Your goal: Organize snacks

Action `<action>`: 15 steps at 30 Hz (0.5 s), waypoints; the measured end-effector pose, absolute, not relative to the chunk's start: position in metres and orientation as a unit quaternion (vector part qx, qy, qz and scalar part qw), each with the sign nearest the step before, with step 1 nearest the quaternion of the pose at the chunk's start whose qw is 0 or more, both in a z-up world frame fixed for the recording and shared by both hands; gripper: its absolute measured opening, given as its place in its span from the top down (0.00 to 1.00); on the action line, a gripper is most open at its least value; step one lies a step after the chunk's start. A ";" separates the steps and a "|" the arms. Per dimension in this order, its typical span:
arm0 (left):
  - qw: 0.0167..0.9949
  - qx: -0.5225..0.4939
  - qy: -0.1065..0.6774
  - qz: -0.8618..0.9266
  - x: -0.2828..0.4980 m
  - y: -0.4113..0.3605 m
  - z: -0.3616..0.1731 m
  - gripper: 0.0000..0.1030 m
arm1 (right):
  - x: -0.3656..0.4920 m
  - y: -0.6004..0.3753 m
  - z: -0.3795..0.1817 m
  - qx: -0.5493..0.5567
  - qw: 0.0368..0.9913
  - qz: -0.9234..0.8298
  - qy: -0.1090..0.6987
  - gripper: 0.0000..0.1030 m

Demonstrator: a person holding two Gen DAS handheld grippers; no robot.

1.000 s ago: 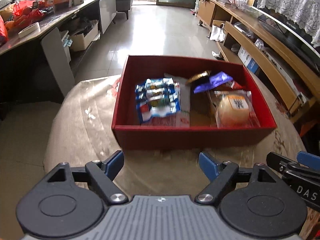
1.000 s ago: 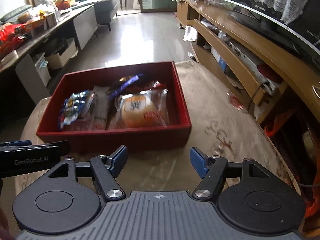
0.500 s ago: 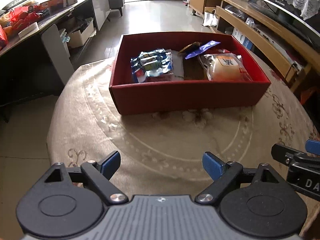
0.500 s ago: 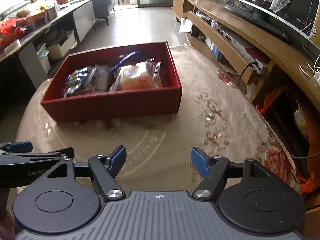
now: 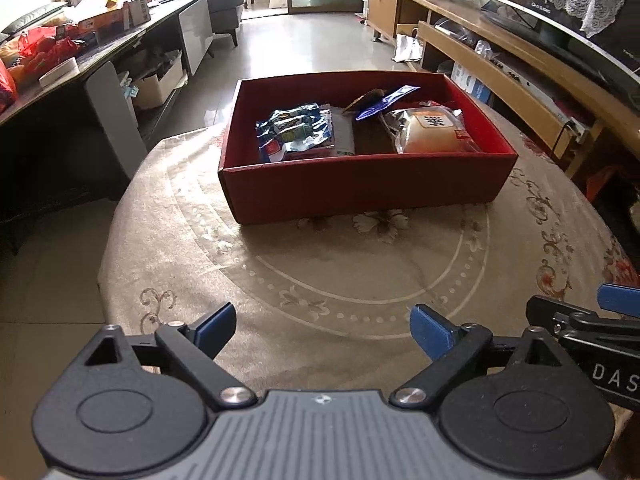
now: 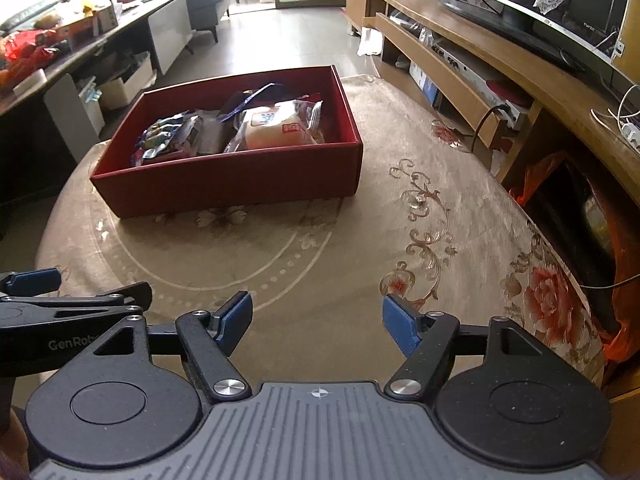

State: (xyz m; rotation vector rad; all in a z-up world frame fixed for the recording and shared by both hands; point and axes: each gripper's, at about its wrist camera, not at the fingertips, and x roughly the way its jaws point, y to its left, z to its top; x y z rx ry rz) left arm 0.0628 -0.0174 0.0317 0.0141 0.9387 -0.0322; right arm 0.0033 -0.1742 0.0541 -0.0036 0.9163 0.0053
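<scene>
As both grippers pull back near, left gripper [image 5: 322, 330] widening, right gripper [image 6: 317, 324] apart, both empty, snacks [image 5: 294, 132] sit boxed [image 5: 360, 192]: likely finished.

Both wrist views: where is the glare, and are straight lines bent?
Left wrist view: window glare washes out the glossy tiled floor; the wooden TV shelf curves. Right wrist view: bright top-left corner, the red cardboard box stays sharp, the patterned beige tablecloth smears slightly.

Both grippers drawn back from red box [image 5: 360, 188]; left gripper [image 5: 322, 326] jaws just opened wider, empty.
</scene>
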 end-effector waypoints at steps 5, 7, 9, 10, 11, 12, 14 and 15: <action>0.891 0.008 0.454 -0.022 0.056 -0.018 0.032 0.08 | -0.003 -0.173 0.055 -0.002 0.897 0.005 0.442 0.24; 0.890 0.006 0.454 -0.023 0.054 -0.018 0.032 0.08 | -0.004 -0.173 0.055 -0.001 0.897 0.006 0.441 0.24; 0.890 0.004 0.455 -0.023 0.053 -0.018 0.032 0.08 | -0.006 -0.174 0.055 0.001 0.898 0.006 0.441 0.24; 0.890 0.002 0.456 -0.022 0.053 -0.018 0.032 0.08 | -0.006 -0.174 0.055 0.001 0.898 0.006 0.441 0.24; 0.889 0.001 0.457 -0.021 0.053 -0.017 0.032 0.07 | -0.007 -0.173 0.055 0.001 0.898 0.006 0.441 0.24; 0.888 0.001 0.459 -0.020 0.053 -0.017 0.031 0.07 | -0.007 -0.173 0.055 0.001 0.897 0.006 0.441 0.24; 0.888 -0.001 0.460 -0.020 0.052 -0.017 0.031 0.07 | -0.008 -0.173 0.054 0.001 0.897 0.006 0.443 0.24; 0.888 -0.003 0.460 -0.020 0.052 -0.017 0.031 0.07 | -0.008 -0.173 0.054 0.000 0.897 0.006 0.443 0.24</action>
